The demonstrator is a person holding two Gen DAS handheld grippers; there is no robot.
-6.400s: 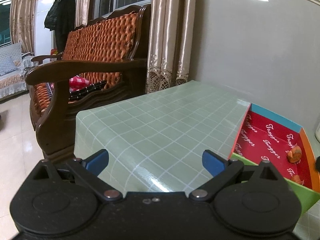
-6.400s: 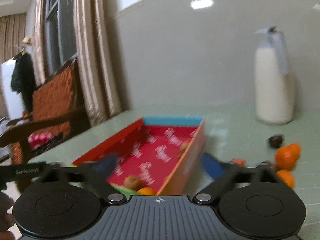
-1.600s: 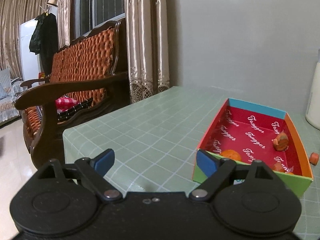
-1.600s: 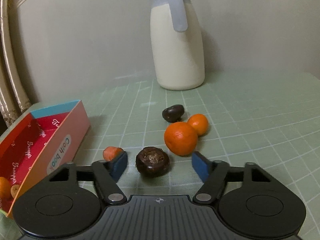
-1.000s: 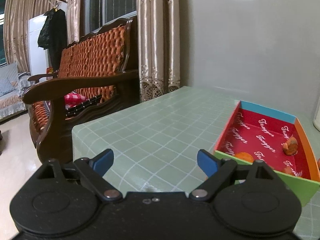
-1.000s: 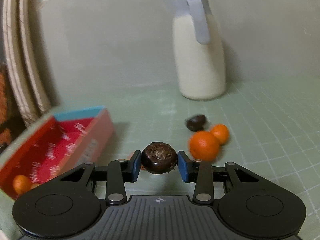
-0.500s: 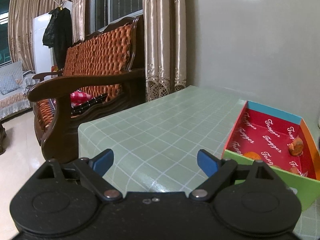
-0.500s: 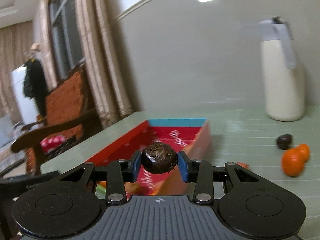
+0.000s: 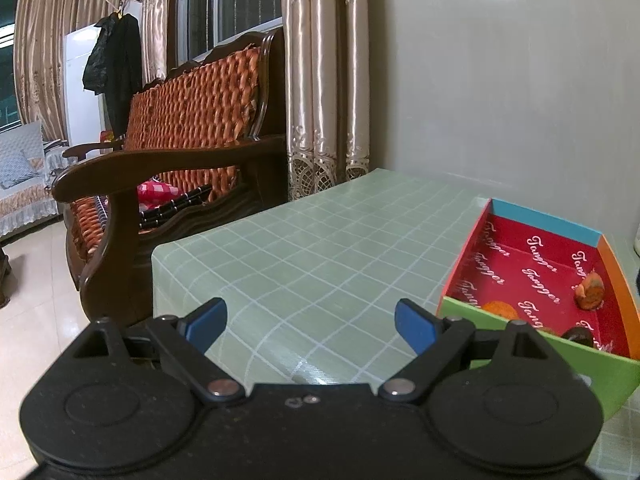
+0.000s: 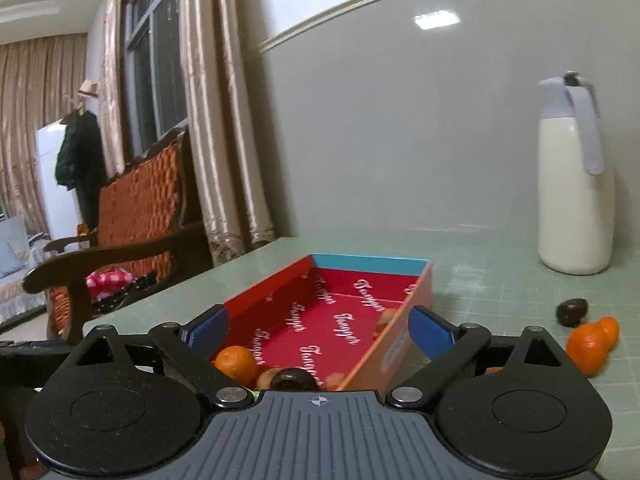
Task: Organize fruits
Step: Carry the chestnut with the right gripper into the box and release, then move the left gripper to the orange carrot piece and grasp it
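Note:
A red-lined cardboard box [image 10: 362, 308] sits on the green checked table. My right gripper [image 10: 318, 330] is open above the box's near end. A dark round fruit [image 10: 292, 380] lies in the box just below it, beside an orange [image 10: 236, 362] and smaller fruit pieces. Right of the box, two oranges [image 10: 592, 340] and another dark fruit [image 10: 573, 311] lie on the table. My left gripper [image 9: 310, 326] is open and empty over the table, left of the box [image 9: 536, 276], where the dark fruit [image 9: 578, 336] and an orange [image 9: 499, 310] also show.
A white thermos jug [image 10: 574, 184] stands at the back right by the wall. A wooden armchair [image 9: 172, 184] stands past the table's left edge. Curtains [image 9: 324, 80] hang behind it.
My right gripper opened and let go of the dark round fruit, which now lies in the box. The left gripper has barely moved.

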